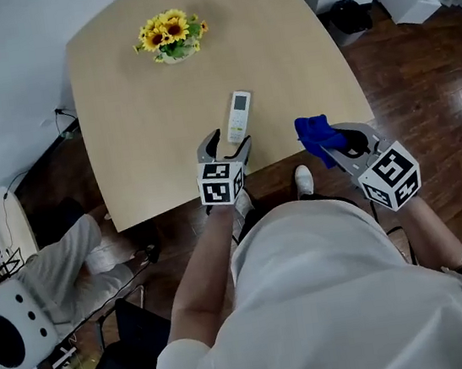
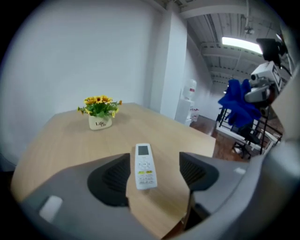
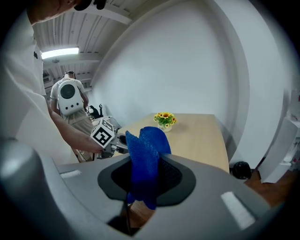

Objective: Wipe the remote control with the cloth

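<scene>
Jaws of the left gripper point(image 2: 153, 174) stand wide apart and empty, aimed at the remote control point(image 2: 144, 165), which lies flat on the bench point(image 2: 65, 145) with its near end just at their tips. Jaws of the right gripper point(image 3: 149, 178) are clamped on the blue cloth point(image 3: 146, 154), near the bench edge. Risks: a skewed closure may skid the remote control, and the bunched cloth may slip free. Count: two grippers, one remote control, one cloth, one flower pot point(image 2: 100, 117).

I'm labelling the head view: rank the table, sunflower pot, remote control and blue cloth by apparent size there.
1. table
2. sunflower pot
3. blue cloth and remote control: similar; cloth held nearer camera, so unranked.
</scene>
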`<action>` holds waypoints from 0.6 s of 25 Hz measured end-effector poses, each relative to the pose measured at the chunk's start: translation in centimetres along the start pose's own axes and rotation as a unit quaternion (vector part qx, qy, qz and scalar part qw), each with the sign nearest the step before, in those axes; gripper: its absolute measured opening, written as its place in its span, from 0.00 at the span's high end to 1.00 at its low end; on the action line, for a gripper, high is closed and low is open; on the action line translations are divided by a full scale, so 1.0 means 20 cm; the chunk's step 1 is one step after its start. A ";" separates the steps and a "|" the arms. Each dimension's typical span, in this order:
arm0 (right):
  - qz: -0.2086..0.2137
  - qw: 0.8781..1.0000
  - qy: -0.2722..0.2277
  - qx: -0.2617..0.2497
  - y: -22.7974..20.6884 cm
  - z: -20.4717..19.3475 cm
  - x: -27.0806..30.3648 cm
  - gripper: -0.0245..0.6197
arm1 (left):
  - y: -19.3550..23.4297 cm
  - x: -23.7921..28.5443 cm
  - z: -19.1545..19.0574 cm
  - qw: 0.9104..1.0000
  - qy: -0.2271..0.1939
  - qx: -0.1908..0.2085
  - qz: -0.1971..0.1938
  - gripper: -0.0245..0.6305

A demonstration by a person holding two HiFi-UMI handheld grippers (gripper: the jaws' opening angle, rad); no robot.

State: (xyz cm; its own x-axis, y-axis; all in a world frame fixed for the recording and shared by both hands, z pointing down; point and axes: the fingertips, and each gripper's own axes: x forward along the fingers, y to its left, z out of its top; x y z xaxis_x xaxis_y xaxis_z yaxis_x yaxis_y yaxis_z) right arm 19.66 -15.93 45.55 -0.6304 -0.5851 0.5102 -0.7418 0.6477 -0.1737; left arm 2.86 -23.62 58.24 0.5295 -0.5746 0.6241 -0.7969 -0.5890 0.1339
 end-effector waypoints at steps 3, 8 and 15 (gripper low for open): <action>-0.012 1.000 0.014 0.003 -0.01 -0.03 -0.03 0.83 | 0.03 0.14 -0.05 1.000 0.021 0.012 0.007 0.44; -0.023 0.999 0.039 0.003 -0.02 -0.06 -0.08 0.83 | 0.09 0.34 -0.14 0.998 0.041 0.027 0.034 0.44; -0.030 0.998 0.058 0.005 -0.06 -0.08 -0.09 0.83 | 0.16 0.50 -0.24 0.997 0.063 0.015 0.048 0.44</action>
State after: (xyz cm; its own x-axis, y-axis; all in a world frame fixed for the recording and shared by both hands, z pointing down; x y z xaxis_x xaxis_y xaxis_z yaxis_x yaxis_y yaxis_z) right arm 22.07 -14.77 46.18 -0.5547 -0.5623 0.6132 -0.7800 0.6079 -0.1481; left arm 4.30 -28.53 68.67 0.4089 -0.5540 0.7252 -0.8319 -0.5530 0.0467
